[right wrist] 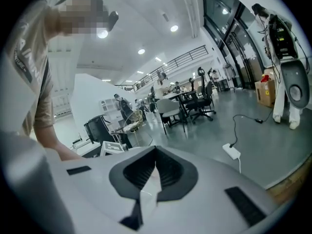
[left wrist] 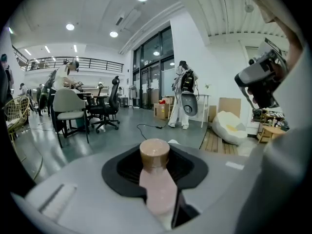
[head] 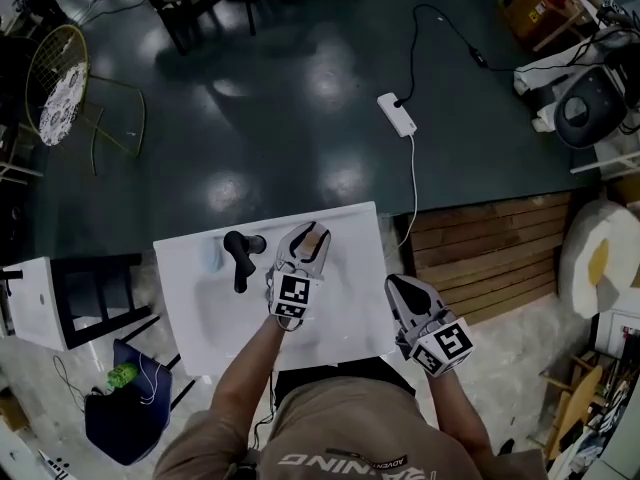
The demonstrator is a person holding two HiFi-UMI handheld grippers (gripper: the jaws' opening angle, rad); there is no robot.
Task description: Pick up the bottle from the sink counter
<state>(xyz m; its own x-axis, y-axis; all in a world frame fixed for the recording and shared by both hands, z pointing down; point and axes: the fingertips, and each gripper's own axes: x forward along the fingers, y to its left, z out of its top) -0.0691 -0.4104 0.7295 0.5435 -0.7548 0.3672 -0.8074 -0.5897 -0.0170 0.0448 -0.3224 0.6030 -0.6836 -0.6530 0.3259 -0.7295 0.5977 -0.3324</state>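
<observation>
Pink bottle (left wrist: 157, 189), white counter (head: 190, 308), dark floor (head: 300, 48).
The bottle is pale pink with a brown cap; the counter's faucet (head: 241, 253) is black. The left gripper (head: 300, 243) and right gripper (head: 400, 290) are light grey with black pads, their cubes (head: 291, 298) in black-and-white squares. The floor is glossy dark teal, the decking (head: 490, 258) brown-slatted, the power strip (head: 397, 114) white on a black cable (head: 411, 58).

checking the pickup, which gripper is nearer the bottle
Left. The left gripper has the bottle between its jaws; the right gripper is apart, off to its right, at the sink counter's edge.
</observation>
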